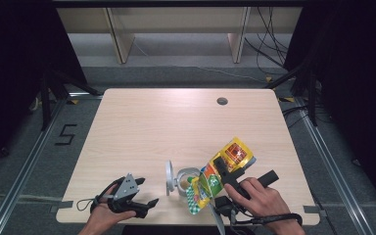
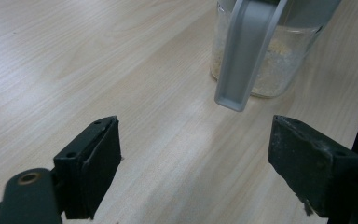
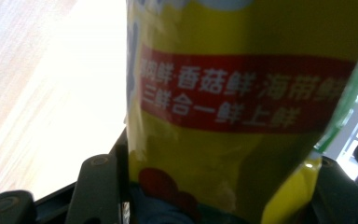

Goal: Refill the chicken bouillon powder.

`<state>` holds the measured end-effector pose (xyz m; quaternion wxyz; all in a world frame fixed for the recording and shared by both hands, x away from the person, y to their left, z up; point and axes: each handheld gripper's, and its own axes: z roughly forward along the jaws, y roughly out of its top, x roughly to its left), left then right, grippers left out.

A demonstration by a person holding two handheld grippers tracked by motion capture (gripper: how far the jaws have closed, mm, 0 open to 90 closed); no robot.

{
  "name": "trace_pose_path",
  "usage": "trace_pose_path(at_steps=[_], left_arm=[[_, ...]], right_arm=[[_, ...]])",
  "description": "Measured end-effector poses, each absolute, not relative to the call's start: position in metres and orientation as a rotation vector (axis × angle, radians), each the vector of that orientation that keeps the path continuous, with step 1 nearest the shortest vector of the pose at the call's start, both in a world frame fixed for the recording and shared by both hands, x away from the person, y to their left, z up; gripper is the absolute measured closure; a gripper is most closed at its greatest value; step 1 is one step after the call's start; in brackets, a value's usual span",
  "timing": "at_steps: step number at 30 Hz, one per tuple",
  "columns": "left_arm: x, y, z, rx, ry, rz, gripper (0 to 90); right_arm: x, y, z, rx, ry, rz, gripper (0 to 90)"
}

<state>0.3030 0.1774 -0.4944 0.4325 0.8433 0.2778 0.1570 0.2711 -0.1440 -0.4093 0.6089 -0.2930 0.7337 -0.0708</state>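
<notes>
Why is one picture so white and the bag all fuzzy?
In the right gripper view, strong glare washes the table white beside the yellow bag, which sits too close to the camera to be sharp. The left gripper view is evenly lit, with the glass jar slightly soft. The high view is dim around the table's edges.

the right gripper (image 1: 223,169) holds a yellow bag (image 1: 215,178), tipped over a glass jar (image 1: 186,180) near the tabletop's (image 1: 176,122) front edge. the left gripper (image 1: 144,205) rests open by the front left corner.
</notes>
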Motion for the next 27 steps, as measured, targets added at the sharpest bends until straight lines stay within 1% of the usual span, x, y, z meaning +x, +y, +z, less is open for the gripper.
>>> trace_pose_path(at_steps=[4,5,6,7,8,12,14,15,19,21,23,25,27], left_arm=[[0.3027,0.1778,-0.4938,2.102,0.686,0.395,16.7],[0.3022,0.1764,-0.4945,2.076,0.707,0.391,16.7],[0.3028,0.177,-0.494,2.091,0.708,0.379,16.7],[0.3037,0.1778,-0.4933,2.099,0.686,0.399,16.7],[0.3026,0.1773,-0.4938,2.09,0.709,0.388,16.7],[0.3021,0.176,-0.4949,2.063,0.711,0.395,16.7],[0.302,0.1764,-0.4947,2.069,0.707,0.391,16.7],[0.3022,0.1762,-0.4952,2.068,0.707,0.388,16.7],[0.3019,0.1763,-0.4947,2.069,0.708,0.386,16.7],[0.3024,0.1769,-0.4937,2.075,0.7,0.407,16.7],[0.3039,0.1778,-0.4935,2.089,0.681,0.422,16.7],[0.3019,0.177,-0.494,2.082,0.704,0.395,16.7],[0.3026,0.1773,-0.4931,2.081,0.697,0.4,16.7]], right_arm=[[0.2725,-0.1438,-0.4113,-0.689,1.703,-0.165,46.8],[0.2721,-0.1432,-0.4107,-0.693,1.698,-0.168,46.9],[0.272,-0.143,-0.4104,-0.697,1.694,-0.166,46.8],[0.2713,-0.1428,-0.4113,-0.681,1.706,-0.163,46.9],[0.2718,-0.1421,-0.4108,-0.694,1.702,-0.172,46.9],[0.2716,-0.1431,-0.4099,-0.692,1.695,-0.166,46.9],[0.2702,-0.1439,-0.4107,-0.648,1.708,-0.146,46.9],[0.2718,-0.1434,-0.409,-0.692,1.692,-0.168,46.9],[0.273,-0.1437,-0.4111,-0.687,1.702,-0.166,47.0],[0.2716,-0.1445,-0.412,-0.639,1.713,-0.139,47.0],[0.2744,-0.1447,-0.4115,-0.679,1.71,-0.162,47.0],[0.2733,-0.1432,-0.4121,-0.688,1.699,-0.173,47.2],[0.2728,-0.1437,-0.4102,-0.681,1.702,-0.156,47.2]])
